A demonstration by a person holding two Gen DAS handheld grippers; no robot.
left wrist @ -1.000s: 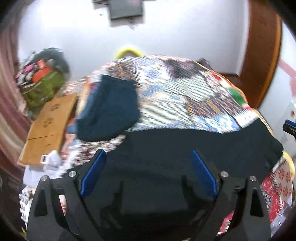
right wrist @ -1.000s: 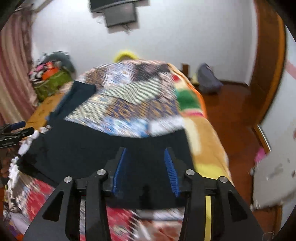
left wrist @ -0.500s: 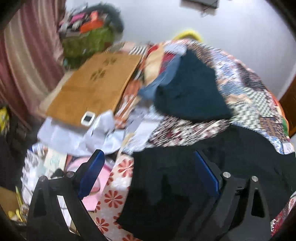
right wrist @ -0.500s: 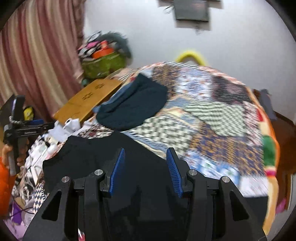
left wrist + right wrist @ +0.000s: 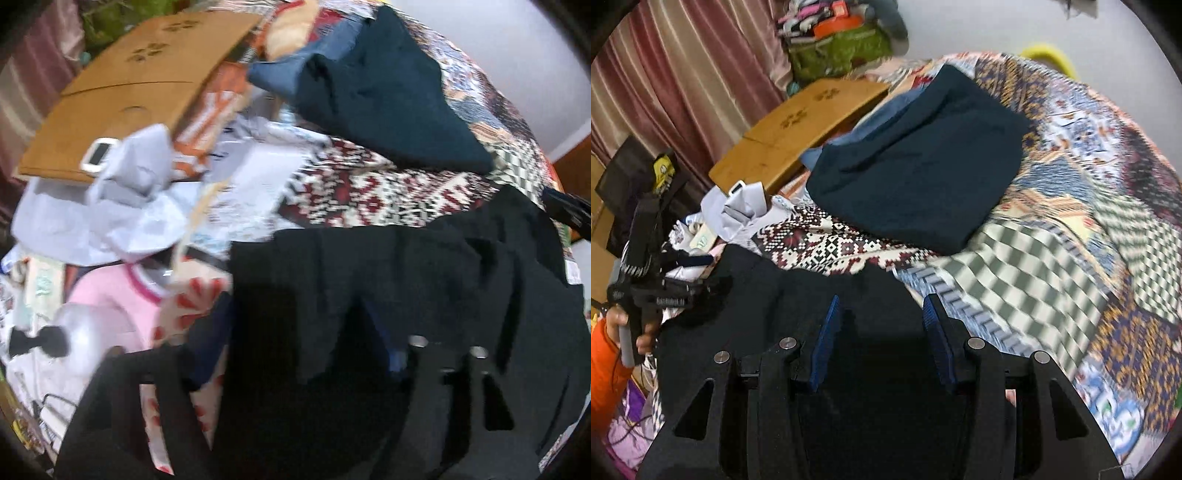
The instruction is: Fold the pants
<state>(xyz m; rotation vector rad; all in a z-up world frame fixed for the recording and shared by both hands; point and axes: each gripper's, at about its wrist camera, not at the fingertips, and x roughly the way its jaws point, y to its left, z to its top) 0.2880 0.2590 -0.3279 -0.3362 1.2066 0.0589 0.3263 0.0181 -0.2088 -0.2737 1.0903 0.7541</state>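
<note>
Black pants [image 5: 424, 295] lie spread across the patchwork quilt [image 5: 1071, 240]. My left gripper [image 5: 299, 350] points steeply down at their left end. Its jaws are closing, with the pants' edge bunched between the fingers, and I cannot see the pads pressing on it. The right wrist view shows this left gripper [image 5: 701, 277] at the far left, held by a hand with an orange sleeve. My right gripper [image 5: 882, 332] hovers over the black pants [image 5: 798, 295] near their middle. Its blue pads [image 5: 827, 339] stand partly apart, with cloth only below them.
A folded dark teal garment [image 5: 916, 158] lies further back on the quilt. Beside the bed are a wooden board [image 5: 122, 96], a white device [image 5: 98, 155], crumpled white paper [image 5: 122, 199] and pink items [image 5: 107, 295]. Curtains [image 5: 665, 74] and a green bag [image 5: 842, 51] stand behind.
Both grippers have swung left and down along the pants. The left one reached the pants' left edge and its jaws narrowed. The right pads keep the same gap.
</note>
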